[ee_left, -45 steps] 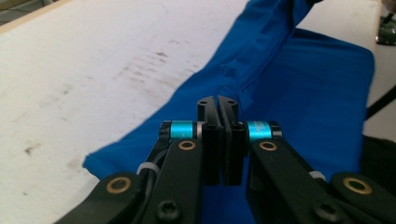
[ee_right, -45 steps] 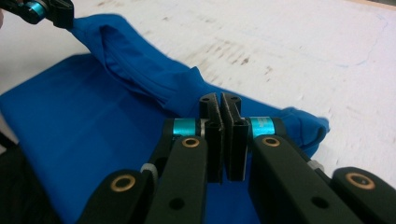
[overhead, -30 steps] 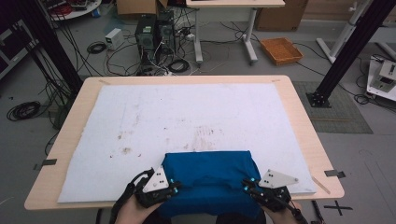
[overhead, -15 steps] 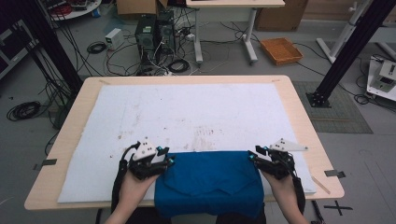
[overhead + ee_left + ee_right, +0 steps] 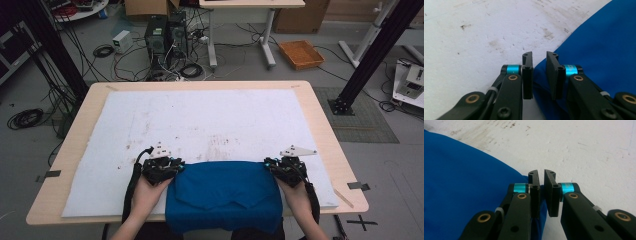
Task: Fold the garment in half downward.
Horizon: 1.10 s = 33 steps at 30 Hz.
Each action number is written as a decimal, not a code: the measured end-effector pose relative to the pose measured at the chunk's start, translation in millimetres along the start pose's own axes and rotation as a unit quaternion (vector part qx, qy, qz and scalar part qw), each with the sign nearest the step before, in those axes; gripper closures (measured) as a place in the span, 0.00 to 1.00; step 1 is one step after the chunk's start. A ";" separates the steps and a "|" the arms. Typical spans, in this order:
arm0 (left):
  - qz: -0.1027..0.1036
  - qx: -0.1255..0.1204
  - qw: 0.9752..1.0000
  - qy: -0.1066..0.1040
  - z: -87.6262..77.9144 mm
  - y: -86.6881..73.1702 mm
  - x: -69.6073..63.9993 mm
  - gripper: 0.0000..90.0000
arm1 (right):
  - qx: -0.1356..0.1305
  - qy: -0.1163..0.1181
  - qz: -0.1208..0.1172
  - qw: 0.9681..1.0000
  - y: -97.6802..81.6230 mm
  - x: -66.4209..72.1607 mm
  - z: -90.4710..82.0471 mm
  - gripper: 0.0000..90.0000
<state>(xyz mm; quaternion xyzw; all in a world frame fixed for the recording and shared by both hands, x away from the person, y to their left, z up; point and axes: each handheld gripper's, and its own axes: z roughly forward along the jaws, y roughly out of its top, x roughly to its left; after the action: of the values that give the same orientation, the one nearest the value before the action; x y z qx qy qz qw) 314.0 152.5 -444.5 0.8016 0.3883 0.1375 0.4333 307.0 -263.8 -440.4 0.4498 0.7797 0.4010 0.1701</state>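
High view: folded blue fabric garment [image 5: 223,200] on the white-covered wooden tabletop [image 5: 210,120], near edge; left gripper [image 5: 170,167] and right gripper [image 5: 276,166] at its far corners; left gripper view: fingers [image 5: 527,75] just closing, slightly apart, blue cloth edge [image 5: 599,50] between; right gripper view: fingers [image 5: 535,195] just closed, nearly together on cloth corner [image 5: 461,182].

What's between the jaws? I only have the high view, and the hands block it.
Observer: The left gripper has just been closing. A gap remains, and the blue cloth edge lies between the jaws, not yet pinched.
Operator: And the right one?
Observer: The right gripper has just been closing too. Its jaws are nearly together, clamped on the cloth's corner.
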 end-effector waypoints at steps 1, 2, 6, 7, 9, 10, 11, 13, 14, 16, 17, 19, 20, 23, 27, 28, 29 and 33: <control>-0.007 -0.009 1.000 0.001 -4.0 0.8 1.4 0.72 | -0.006 -0.004 0.003 1.000 -0.4 -0.5 -2.8 0.85; -0.007 -0.009 1.000 0.001 -4.0 0.8 1.4 0.69 | -0.006 -0.004 0.003 1.000 -0.4 -0.5 -2.8 0.85; -0.036 -0.016 0.999 -0.020 -5.6 0.9 8.1 0.57 | -0.023 -0.005 0.044 0.999 4.2 -8.5 -5.1 0.60; -0.038 -0.010 0.999 -0.022 -3.8 0.3 8.1 0.56 | -0.016 0.000 0.051 0.999 3.8 -10.9 -2.3 0.57; -0.036 0.008 0.999 -0.021 -0.2 -0.8 6.8 0.56 | 0.006 0.016 0.067 0.998 1.3 -14.4 4.6 0.55; -0.041 0.017 0.999 -0.021 1.7 -1.5 6.4 0.56 | 0.016 0.020 0.072 0.997 -0.6 -15.3 7.1 0.57; -0.044 0.025 0.998 -0.028 2.9 -2.6 6.6 0.59 | 0.022 0.023 0.072 0.997 -2.4 -16.1 8.9 0.63; -0.041 0.019 0.999 -0.029 3.1 -6.0 5.1 0.74 | 0.022 0.039 0.067 0.997 -4.5 -16.4 9.0 0.80; -0.041 0.019 0.999 -0.029 3.1 -6.0 5.1 0.81 | 0.022 0.039 0.067 0.997 -4.5 -16.4 9.0 0.80; -0.046 0.016 0.998 -0.034 2.9 -7.4 4.4 0.88 | 0.022 0.048 0.057 0.997 -4.7 -14.1 7.8 0.90; -0.048 0.014 0.998 -0.036 2.1 -7.3 4.7 0.88 | 0.021 0.047 0.045 0.998 -4.5 -12.4 7.2 0.93; -0.048 0.010 0.998 -0.036 2.6 -6.1 7.4 0.92 | 0.012 0.043 0.036 0.998 -2.2 -11.5 6.4 0.95; -0.048 0.010 0.998 -0.036 2.6 -6.1 7.4 0.93 | 0.012 0.043 0.036 0.998 -2.2 -11.5 6.4 0.95; -0.061 -0.002 0.998 -0.029 9.1 1.2 20.9 0.93 | 0.007 0.029 0.026 0.999 8.9 -13.7 13.0 0.95; -0.047 -0.005 0.999 -0.009 15.5 18.8 37.4 0.93 | -0.001 0.023 0.013 1.000 26.7 -20.5 26.9 0.95; -0.048 -0.006 0.999 -0.006 17.2 23.6 41.8 0.93 | 0.000 0.022 0.011 1.000 31.9 -22.8 30.6 0.95; -0.047 -0.009 0.999 -0.001 19.5 28.2 45.7 0.93 | -0.003 0.018 0.004 1.000 37.1 -25.1 34.1 0.95; -0.040 -0.012 0.999 0.017 28.2 44.1 61.0 0.93 | -0.008 0.011 -0.001 1.000 57.6 -34.1 47.2 0.95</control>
<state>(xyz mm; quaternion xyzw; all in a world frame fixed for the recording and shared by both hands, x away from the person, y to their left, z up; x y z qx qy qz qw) 392.2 166.9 -432.8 0.7778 0.4261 0.1381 0.4409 387.4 -254.3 -428.1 0.4433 0.7788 0.4116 0.1658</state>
